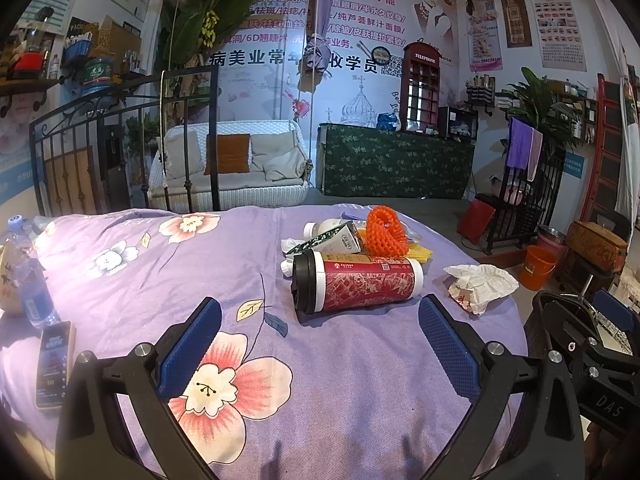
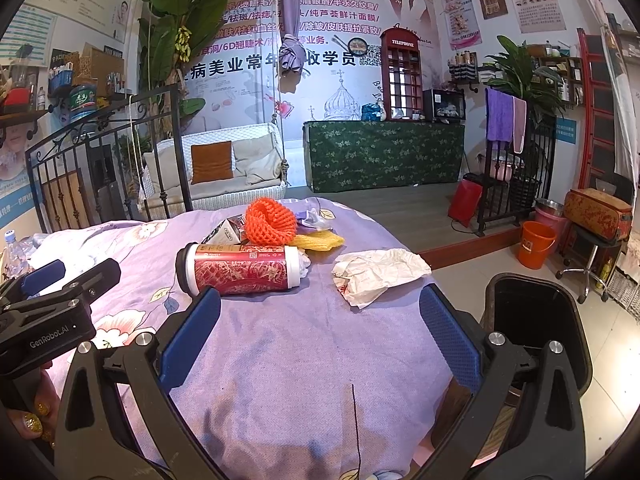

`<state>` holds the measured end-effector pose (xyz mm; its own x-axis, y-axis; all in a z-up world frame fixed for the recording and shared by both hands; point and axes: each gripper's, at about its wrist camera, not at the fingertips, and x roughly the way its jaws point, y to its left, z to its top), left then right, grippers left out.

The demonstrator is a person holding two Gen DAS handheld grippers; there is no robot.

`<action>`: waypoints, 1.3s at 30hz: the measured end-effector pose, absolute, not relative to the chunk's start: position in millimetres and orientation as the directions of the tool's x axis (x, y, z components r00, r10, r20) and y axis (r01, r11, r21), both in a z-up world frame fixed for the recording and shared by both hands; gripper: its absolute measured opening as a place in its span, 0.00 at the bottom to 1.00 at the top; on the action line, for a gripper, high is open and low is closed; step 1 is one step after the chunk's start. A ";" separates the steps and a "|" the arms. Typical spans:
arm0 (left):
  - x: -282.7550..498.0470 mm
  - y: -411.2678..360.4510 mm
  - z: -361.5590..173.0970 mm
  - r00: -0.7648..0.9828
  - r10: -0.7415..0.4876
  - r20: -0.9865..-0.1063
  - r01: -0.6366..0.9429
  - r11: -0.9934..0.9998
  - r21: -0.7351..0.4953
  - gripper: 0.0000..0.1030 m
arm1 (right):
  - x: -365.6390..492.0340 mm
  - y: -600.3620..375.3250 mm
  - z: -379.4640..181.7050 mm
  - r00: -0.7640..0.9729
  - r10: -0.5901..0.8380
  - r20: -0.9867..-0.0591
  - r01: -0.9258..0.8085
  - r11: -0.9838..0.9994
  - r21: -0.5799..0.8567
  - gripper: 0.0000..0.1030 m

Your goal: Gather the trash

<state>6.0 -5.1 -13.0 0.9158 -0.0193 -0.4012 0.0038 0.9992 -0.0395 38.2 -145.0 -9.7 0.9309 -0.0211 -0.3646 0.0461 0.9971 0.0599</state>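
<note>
A red paper cup (image 1: 356, 284) (image 2: 244, 269) with a black lid lies on its side on the purple flowered bedspread (image 1: 320, 392) (image 2: 288, 344). Behind it sit an orange foam net (image 1: 386, 230) (image 2: 270, 222), a small carton (image 1: 338, 238) (image 2: 226, 231), a white bottle (image 1: 320, 227) and a yellow net (image 2: 318, 240). A crumpled white wrapper (image 1: 478, 286) (image 2: 378, 272) lies to the cup's right. My left gripper (image 1: 320, 344) hangs open just short of the cup. My right gripper (image 2: 320, 336) is open too, near the wrapper. Both are empty.
A black trash bin (image 2: 536, 320) stands on the floor right of the bed. A water bottle (image 1: 30, 280) and a phone (image 1: 54, 364) lie at the bed's left. An orange bucket (image 2: 536, 244), an iron headboard (image 1: 120, 140) and a swing sofa (image 1: 228, 164) are beyond.
</note>
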 end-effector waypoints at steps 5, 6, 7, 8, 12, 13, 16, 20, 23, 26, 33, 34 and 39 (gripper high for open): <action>6.2 -5.5 -13.0 0.915 -0.020 -0.402 0.005 0.999 -0.040 0.94 | 38.6 -144.4 -10.2 0.929 -0.020 -0.368 0.046 0.997 0.062 0.96; 6.2 -5.6 -13.1 0.916 -0.020 -0.401 0.004 0.999 -0.040 0.94 | 38.7 -144.0 -10.4 0.929 -0.020 -0.368 0.046 0.997 0.063 0.96; 6.1 -5.8 -13.2 0.916 -0.019 -0.401 0.004 0.999 -0.039 0.94 | 38.7 -144.1 -10.4 0.930 -0.020 -0.367 0.046 0.997 0.063 0.96; 6.1 -6.5 -13.6 0.916 -0.019 -0.401 0.004 0.999 -0.039 0.94 | 38.8 -143.5 -10.2 0.931 -0.020 -0.366 0.047 0.997 0.064 0.95; 6.2 -5.5 -13.0 0.915 -0.019 -0.402 0.004 0.999 -0.039 0.94 | 40.0 -143.9 -10.9 0.930 -0.019 -0.366 0.047 0.997 0.067 0.95; 6.2 -5.4 -13.0 0.915 -0.020 -0.402 0.005 0.999 -0.040 0.94 | 40.2 -144.2 -11.1 0.930 -0.019 -0.366 0.047 0.997 0.067 0.95; 6.2 -5.6 -13.0 0.916 -0.020 -0.401 0.004 0.999 -0.040 0.94 | 40.2 -144.2 -11.3 0.930 -0.019 -0.367 0.047 0.997 0.066 0.95; 6.3 -5.6 -13.1 0.915 -0.020 -0.403 0.004 0.999 -0.040 0.94 | 40.4 -144.2 -11.7 0.930 -0.017 -0.368 0.046 0.997 0.068 0.96; 6.3 -6.5 -13.6 0.915 -0.021 -0.404 0.005 0.999 -0.040 0.94 | 40.8 -143.6 -12.6 0.929 -0.017 -0.370 0.045 0.997 0.068 0.95; 5.8 -8.2 -15.2 0.914 -0.021 -0.404 0.005 0.999 -0.040 0.94 | 41.0 -143.4 -13.4 0.928 -0.015 -0.372 0.044 0.997 0.069 0.95; 6.3 -8.7 -16.9 0.913 -0.022 -0.408 0.007 0.999 -0.039 0.94 | 41.3 -142.2 -16.0 0.926 -0.013 -0.378 0.042 0.997 0.069 0.95; 6.5 -9.9 -18.2 0.911 -0.023 -0.411 0.008 0.999 -0.039 0.94 | 41.9 -142.1 -16.8 0.924 -0.011 -0.382 0.041 0.997 0.070 0.95; 12.2 -8.3 -29.8 0.892 -0.049 -0.449 0.027 0.998 -0.055 0.94 | 51.1 -141.4 -24.3 0.912 -0.001 -0.411 0.033 0.997 0.072 0.95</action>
<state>12.2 -8.3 -29.8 0.8923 -0.0487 -0.4489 0.0269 0.9981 -0.0549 51.1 -141.4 -24.3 0.9117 -0.0006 -0.4109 0.0332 0.9969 0.0720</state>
